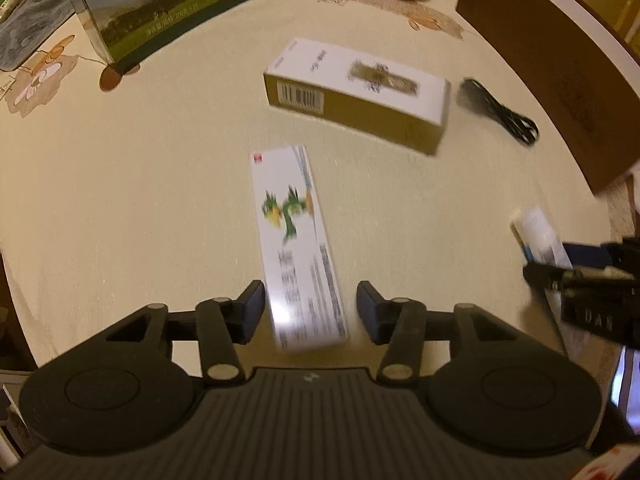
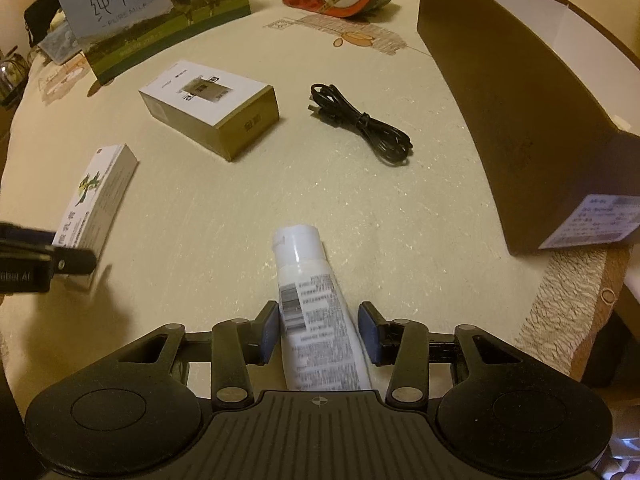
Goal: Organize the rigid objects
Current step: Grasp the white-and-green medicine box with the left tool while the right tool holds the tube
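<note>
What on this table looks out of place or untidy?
The black cable lies in a loose bundle on the tablecloth, the only soft thing among boxes. The gold-sided box lies askew to the milk carton. Nothing looks spilled or damaged.

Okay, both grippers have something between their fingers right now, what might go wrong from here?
The slim white carton with the green plant print shows a gap at one pad of the left gripper, so it may slip. The smooth white plastic tube in the right gripper looks loosely held too. Either could land on the coiled black cable.
</note>
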The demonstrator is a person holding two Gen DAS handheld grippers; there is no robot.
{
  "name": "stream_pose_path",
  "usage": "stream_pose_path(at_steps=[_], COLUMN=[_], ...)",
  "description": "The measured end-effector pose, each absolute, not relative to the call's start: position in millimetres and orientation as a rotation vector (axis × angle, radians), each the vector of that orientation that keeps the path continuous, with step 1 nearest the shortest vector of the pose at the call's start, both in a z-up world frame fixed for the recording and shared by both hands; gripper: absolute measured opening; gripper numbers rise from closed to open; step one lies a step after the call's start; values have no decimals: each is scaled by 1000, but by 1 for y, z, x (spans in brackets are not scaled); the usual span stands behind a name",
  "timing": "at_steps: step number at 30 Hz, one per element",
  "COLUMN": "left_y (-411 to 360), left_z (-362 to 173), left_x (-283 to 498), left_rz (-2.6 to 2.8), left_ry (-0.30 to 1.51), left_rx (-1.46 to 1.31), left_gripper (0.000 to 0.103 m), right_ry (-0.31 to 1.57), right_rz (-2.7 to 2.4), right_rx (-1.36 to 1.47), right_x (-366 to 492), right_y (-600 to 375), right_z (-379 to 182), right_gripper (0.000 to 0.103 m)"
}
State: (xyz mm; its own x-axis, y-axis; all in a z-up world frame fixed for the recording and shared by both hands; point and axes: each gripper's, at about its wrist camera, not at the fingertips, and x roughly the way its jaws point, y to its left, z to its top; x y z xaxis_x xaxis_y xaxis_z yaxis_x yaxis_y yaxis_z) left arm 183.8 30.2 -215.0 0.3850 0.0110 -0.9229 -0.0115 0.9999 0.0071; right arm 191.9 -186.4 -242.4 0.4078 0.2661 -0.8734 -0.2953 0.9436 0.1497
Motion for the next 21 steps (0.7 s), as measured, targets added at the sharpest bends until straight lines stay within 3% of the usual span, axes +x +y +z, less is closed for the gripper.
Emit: stream_pose_path(at_steps=[6,9,13,21], left_y=[34,34,29,7], left_z=[-221,-223,-225,-227], left_x=[209,211,206,190], left_rz=[49,57,44,-25], left_ry=[1177,1176,1166,1190], left_rx=[-5,4,35,82], left_gripper=[45,35,34,33], right_ry=[1087,1082,1075,1078], right_rz=[371,381,387,370], right_rx=[-57,-69,-90,-102], right_x=[202,200,190,180], right_y=[-185,-185,-184,-186], right_z=[-243,-243,-243,-240], right_gripper=[46,45,36,34])
